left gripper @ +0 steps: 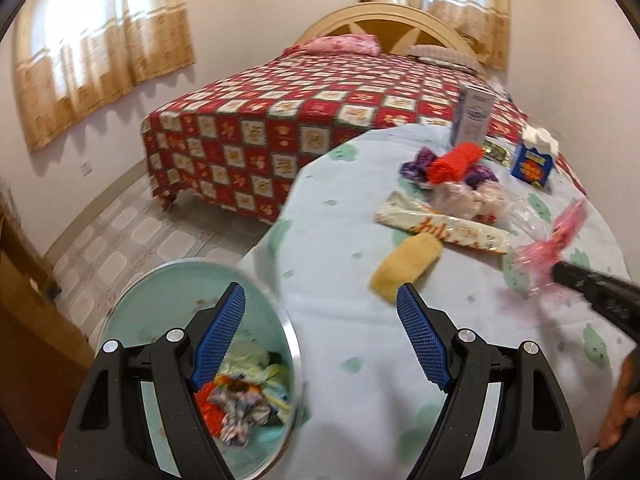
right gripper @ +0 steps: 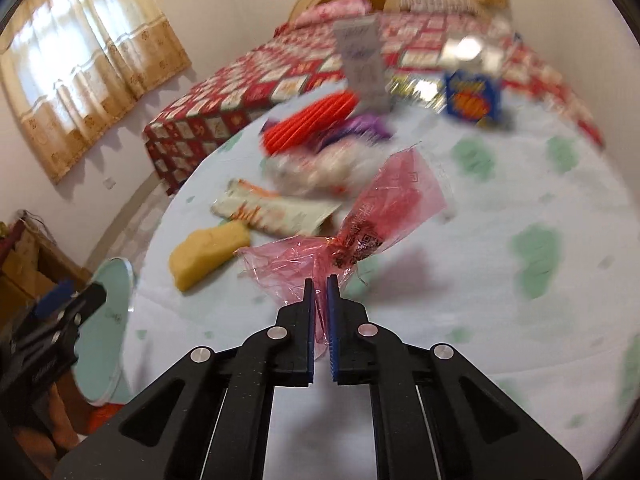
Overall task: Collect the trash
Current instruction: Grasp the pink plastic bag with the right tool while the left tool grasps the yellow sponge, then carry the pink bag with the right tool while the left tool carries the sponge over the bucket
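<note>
My right gripper (right gripper: pixel 320 280) is shut on a crinkled pink plastic wrapper (right gripper: pixel 384 208), lifted a little above the pale tablecloth (right gripper: pixel 480 320); the same wrapper (left gripper: pixel 556 240) shows blurred at the right of the left wrist view. My left gripper (left gripper: pixel 320 300) stands open with nothing between its fingers, hovering over the table edge and a mint-green bin (left gripper: pixel 132 300) holding crumpled trash (left gripper: pixel 240 400). On the table lie a yellow cloth (left gripper: pixel 404 264), a long white printed wrapper (left gripper: pixel 444 228), a clear bag (left gripper: pixel 468 200) and a red knit piece (left gripper: pixel 452 164).
A white carton (left gripper: pixel 474 112) and a blue box (left gripper: pixel 532 164) stand at the table's far side. Behind it is a bed with a red checked cover (left gripper: pixel 260 132). A wooden cabinet (left gripper: pixel 28 312) stands left of the bin. A hand (left gripper: pixel 620 408) is at the right edge.
</note>
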Available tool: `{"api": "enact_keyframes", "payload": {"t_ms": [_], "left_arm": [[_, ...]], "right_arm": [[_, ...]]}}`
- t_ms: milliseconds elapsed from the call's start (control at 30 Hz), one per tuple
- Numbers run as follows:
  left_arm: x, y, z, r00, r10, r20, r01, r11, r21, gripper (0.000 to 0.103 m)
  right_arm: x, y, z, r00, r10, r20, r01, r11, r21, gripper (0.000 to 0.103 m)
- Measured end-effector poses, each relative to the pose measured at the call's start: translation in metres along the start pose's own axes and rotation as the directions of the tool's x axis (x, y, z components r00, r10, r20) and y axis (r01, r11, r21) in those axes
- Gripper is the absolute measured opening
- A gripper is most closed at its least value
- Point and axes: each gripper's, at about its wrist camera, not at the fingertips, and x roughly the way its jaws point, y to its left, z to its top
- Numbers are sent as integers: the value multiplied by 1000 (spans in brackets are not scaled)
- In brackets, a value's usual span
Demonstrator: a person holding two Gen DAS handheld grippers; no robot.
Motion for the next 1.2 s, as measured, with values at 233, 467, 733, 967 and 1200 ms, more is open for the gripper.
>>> {"api": "enact_keyframes", "payload": {"t_ms": [233, 467, 733, 967, 1200], "left_arm": [[40, -38, 14, 996, -75, -55, 78, 996, 50, 76], [86, -57, 17, 982, -94, -166, 102, 994, 42, 48], [65, -51, 14, 984, -123, -126, 126, 992, 13, 33], [13, -35, 10, 994, -91, -57, 91, 996, -4, 33], [-30, 3, -3, 1000, -16, -4, 15, 997, -71, 33]], "right_arm": [[-6, -47, 0, 995, -99, 18, 98, 995, 36, 7], [2, -52, 3, 998, -69, 10, 69, 997, 38, 7], [-2, -37, 0, 998, -58, 25, 58, 998, 8, 7], [-14, -17, -5, 999, -31, 38, 32, 999, -27, 7], [-27, 20, -13, 998, 8, 55, -2, 994, -110, 7]]}}
